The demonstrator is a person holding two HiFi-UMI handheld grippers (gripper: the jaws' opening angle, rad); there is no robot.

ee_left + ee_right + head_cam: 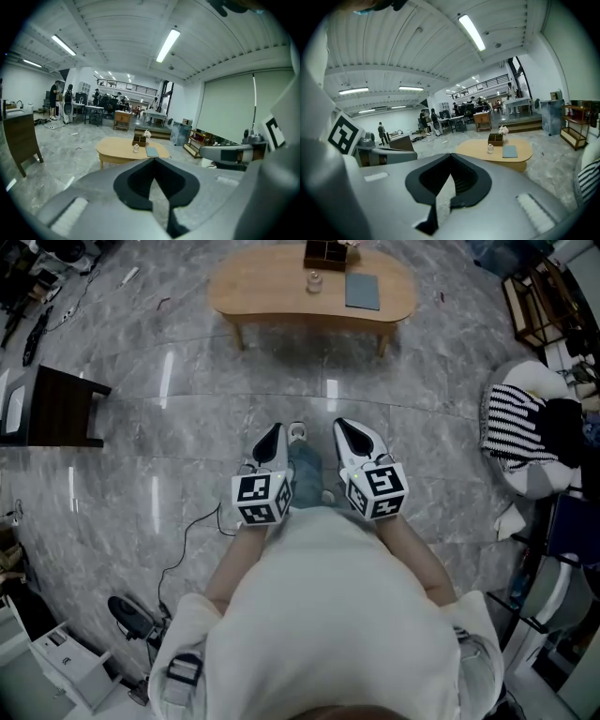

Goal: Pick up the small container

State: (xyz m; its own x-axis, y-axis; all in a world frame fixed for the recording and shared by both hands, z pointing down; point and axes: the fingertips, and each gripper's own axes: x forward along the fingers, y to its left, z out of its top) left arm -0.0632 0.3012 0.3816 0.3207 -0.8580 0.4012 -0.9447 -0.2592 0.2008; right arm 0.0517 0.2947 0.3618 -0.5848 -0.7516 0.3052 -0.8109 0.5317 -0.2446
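Note:
The small container (314,281), a pale little jar, stands on an oval wooden table (272,287) far ahead of me across the floor. It also shows in the left gripper view as the jar (136,148) and in the right gripper view as the jar (490,148). A brown box (325,253) and a grey-blue book (362,291) lie beside it. My left gripper (275,430) and right gripper (343,426) are held side by side close to my body, well short of the table. Both are shut and hold nothing.
A dark wooden side table (56,409) stands at the left. A striped cushion on a pale seat (520,427) and a low shelf (539,296) are at the right. A black cable (187,540) trails on the marble floor. People stand far off in the hall.

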